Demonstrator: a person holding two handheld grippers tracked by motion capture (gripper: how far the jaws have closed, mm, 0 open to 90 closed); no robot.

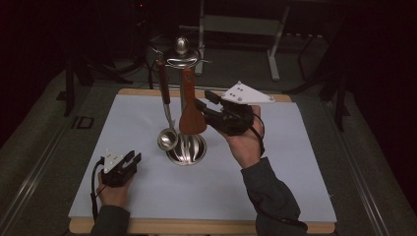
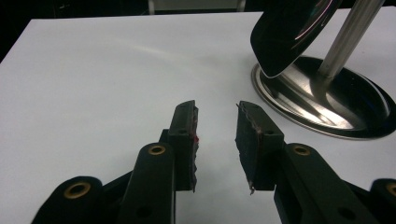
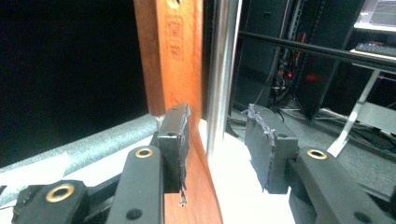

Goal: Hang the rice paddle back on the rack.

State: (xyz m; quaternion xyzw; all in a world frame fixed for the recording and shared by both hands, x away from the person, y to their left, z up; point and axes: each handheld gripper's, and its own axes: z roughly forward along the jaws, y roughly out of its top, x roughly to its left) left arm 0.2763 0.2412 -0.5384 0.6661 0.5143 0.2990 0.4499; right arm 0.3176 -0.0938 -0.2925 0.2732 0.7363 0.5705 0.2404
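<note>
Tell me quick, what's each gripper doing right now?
Left gripper: open, holding nothing, low over the white table.
Right gripper: open, holding nothing, right beside the wooden spatula hanging on the metal stand.

Two black jaws of the left gripper, apart, nothing between. Underneath, a white table. Up on the right, a shiny round base with a silver pole going up. Above the base rim, a dark spoon bowl.

Ladle and spatula on stand, mid-table; ladle left of spatula.
</note>
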